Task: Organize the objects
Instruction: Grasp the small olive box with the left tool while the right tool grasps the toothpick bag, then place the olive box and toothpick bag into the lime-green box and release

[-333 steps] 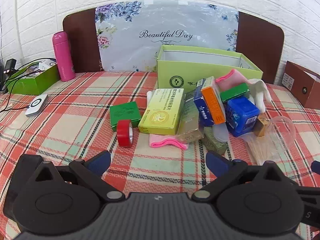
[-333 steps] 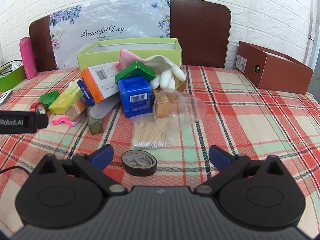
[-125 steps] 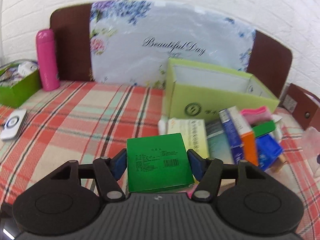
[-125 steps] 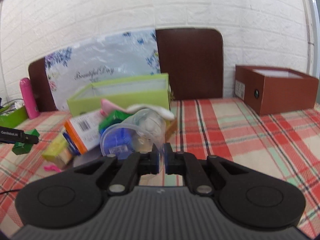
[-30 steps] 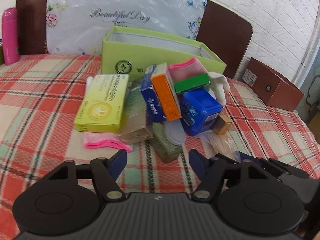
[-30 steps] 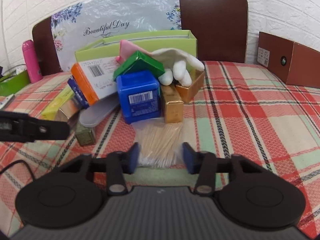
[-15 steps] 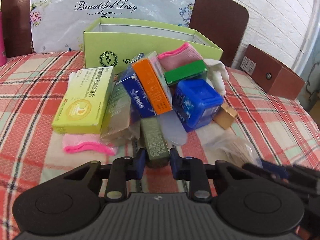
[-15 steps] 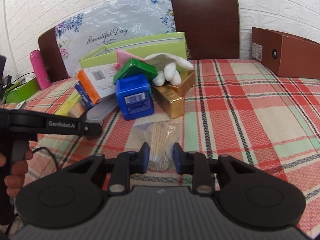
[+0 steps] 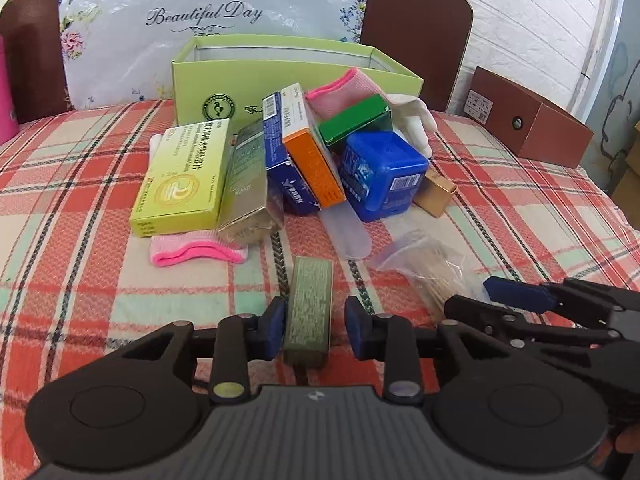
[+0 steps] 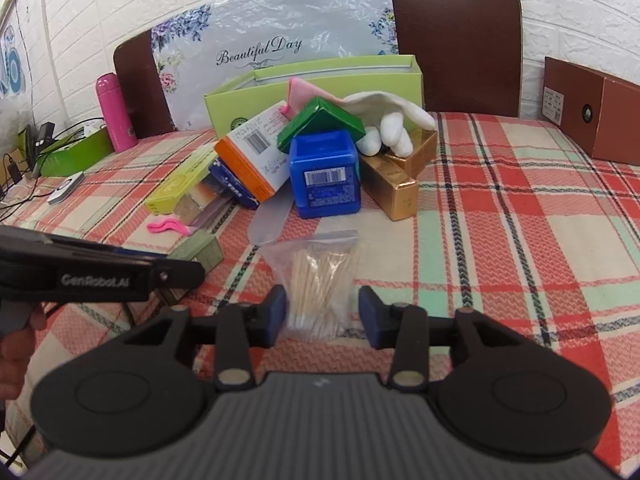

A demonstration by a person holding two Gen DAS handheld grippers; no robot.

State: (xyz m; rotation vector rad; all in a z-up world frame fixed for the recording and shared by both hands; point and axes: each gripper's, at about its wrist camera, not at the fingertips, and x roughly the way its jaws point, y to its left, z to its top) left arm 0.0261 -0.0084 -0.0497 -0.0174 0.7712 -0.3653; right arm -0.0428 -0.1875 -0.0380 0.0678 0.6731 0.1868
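Both grippers' jaws have just been opening vs half a sec ago. Left wrist view: left gripper [image 9: 316, 326] at lower centre, tongs spread, olive box [image 9: 310, 306] lying loose between them, gap on the right side, prob. pulled clear of the pile for sorting. One green bin [image 9: 256, 74] waits upper centre, likely the destination. Right wrist view: right gripper [image 10: 322, 316] at bottom centre, tongs spread round one swab bag [image 10: 322, 284], not pinching. Two gold boxes [image 10: 394, 188], one blue tub [image 10: 324, 172], one white glove [image 10: 386, 116] sit mid-frame on plaid cloth [image 10: 500, 240].
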